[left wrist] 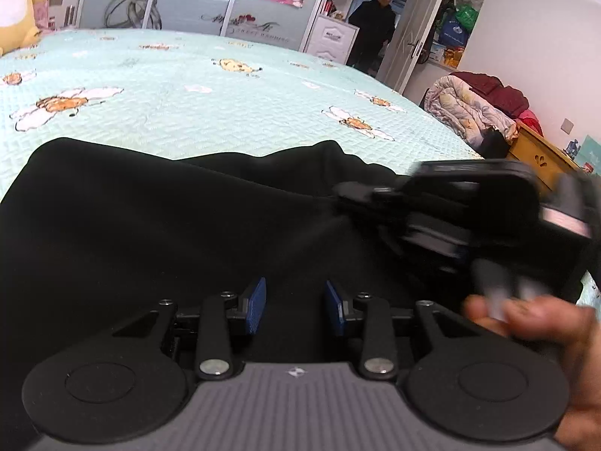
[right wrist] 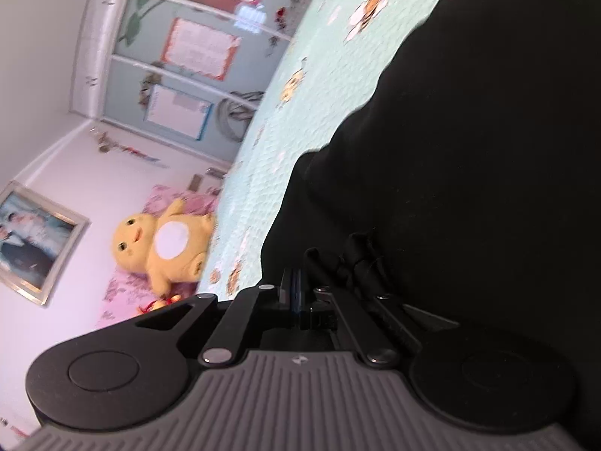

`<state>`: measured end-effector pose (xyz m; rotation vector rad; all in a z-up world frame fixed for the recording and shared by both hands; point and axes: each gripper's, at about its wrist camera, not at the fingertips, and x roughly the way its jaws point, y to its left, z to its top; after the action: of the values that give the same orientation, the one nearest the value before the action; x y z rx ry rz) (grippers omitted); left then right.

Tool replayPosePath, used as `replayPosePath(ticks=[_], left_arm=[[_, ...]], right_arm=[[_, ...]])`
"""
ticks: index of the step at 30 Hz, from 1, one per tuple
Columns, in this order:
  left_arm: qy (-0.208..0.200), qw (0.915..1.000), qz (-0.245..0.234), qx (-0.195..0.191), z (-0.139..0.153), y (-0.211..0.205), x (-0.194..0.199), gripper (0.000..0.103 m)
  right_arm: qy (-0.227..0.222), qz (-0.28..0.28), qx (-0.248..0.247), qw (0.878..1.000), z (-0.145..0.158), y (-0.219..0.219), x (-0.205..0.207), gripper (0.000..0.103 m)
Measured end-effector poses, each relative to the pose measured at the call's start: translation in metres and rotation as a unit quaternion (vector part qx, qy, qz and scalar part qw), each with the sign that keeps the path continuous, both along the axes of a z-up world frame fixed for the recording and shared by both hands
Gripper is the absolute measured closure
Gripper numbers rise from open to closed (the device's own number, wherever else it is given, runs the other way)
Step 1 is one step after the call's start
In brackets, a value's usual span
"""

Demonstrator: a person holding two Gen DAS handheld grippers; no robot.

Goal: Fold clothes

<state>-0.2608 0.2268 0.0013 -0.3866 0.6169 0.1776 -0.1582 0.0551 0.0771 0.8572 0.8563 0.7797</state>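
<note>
I held my left gripper low over the black garment, its blue pads spread partway with only cloth beneath them and nothing pinched, which I judge suited a hand waiting to take a new edge. The garment lay on the mint flowered bedspread, a dark mass filling my left camera from nine o'clock across to three. My right gripper had its jaws pressed together, and black fabric bunched right against them at one o'clock (whether a fold was truly caught between the pads I could not tell, everything there being black on black). I judged it was rolled onto its side to lift or drag an edge for the fold. The left view alone showed my right hand and its gripper, blurred, at three o'clock over the cloth, a person standing in the doorway at one o'clock, and a heap of bedding at two. The right view alone showed a yellow plush toy at nine o'clock and a framed picture on the wall beyond it
</note>
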Motion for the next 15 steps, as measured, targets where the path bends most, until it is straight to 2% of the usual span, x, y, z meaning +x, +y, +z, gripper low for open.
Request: replayPosePath(ticks=[1, 2, 4, 8, 10, 11, 12, 13, 15], left_arm=[[0.003, 1.0000, 0.002, -0.005, 0.001, 0.000, -0.001, 0.066], [0.004, 0.9999, 0.004, -0.009, 0.002, -0.001, -0.003, 0.066], [0.005, 0.9998, 0.009, -0.014, 0.003, -0.001, -0.003, 0.066], [0.008, 0.9998, 0.012, -0.016, 0.004, -0.002, -0.003, 0.066], [0.011, 0.9997, 0.014, -0.017, 0.004, -0.001, -0.002, 0.067], [0.012, 0.9997, 0.014, -0.017, 0.005, -0.001, -0.001, 0.065], [0.016, 0.9997, 0.012, -0.015, 0.006, -0.002, 0.000, 0.066], [0.020, 0.9997, 0.009, -0.009, 0.007, -0.003, 0.001, 0.066], [0.029, 0.9996, 0.004, 0.001, 0.009, -0.005, 0.005, 0.065]], right_arm=[[-0.004, -0.008, -0.007, 1.000, 0.006, -0.005, -0.004, 0.102], [-0.014, -0.017, -0.017, 1.000, 0.013, -0.010, -0.011, 0.092], [-0.035, -0.011, -0.008, 0.999, 0.028, -0.025, -0.033, 0.083], [-0.059, 0.041, 0.012, 0.997, 0.042, -0.043, -0.074, 0.081], [-0.034, 0.067, -0.012, 0.997, 0.028, -0.045, -0.082, 0.081], [-0.016, 0.074, -0.032, 0.997, 0.017, -0.046, -0.083, 0.083], [-0.004, 0.073, -0.042, 0.996, 0.006, -0.050, -0.082, 0.096], [-0.002, 0.073, -0.034, 0.997, -0.003, -0.057, -0.081, 0.103], [0.000, 0.072, -0.022, 0.997, -0.015, -0.069, -0.078, 0.103]])
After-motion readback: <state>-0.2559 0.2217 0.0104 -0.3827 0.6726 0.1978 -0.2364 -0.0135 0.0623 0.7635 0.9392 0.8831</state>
